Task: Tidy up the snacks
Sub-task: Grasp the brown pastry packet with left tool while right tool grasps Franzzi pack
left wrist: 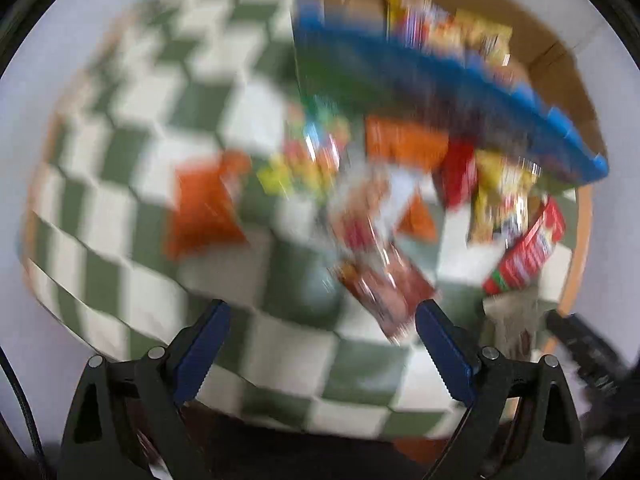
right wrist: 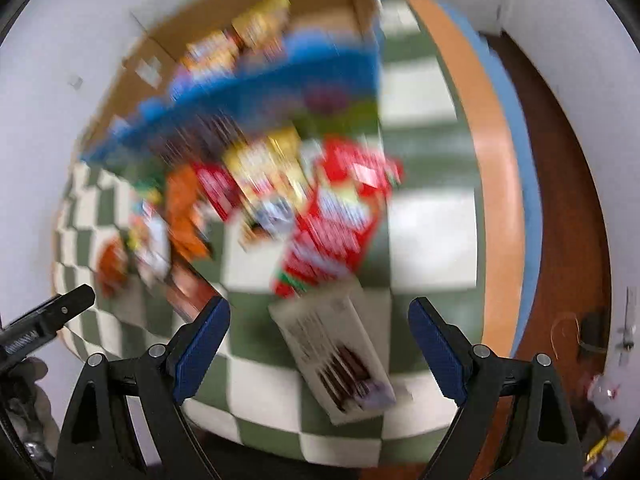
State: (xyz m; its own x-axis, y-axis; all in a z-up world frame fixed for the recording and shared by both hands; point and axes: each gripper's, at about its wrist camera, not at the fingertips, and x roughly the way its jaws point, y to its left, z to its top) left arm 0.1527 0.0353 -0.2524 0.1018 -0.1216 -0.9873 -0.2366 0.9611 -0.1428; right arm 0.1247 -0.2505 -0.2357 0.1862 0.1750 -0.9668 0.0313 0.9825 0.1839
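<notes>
Both views are motion-blurred. Several snack packs lie on a green-and-white checked cloth: an orange bag, a brown packet, a red box and a yellow bag. A blue crate sits inside a cardboard box holding more snacks. My left gripper is open and empty above the cloth, near the brown packet. My right gripper is open and empty over a white box; the red box lies beyond it.
The table has an orange edge on the right, with a brown floor beyond it. The left gripper's body shows at the left of the right wrist view. White walls surround the table.
</notes>
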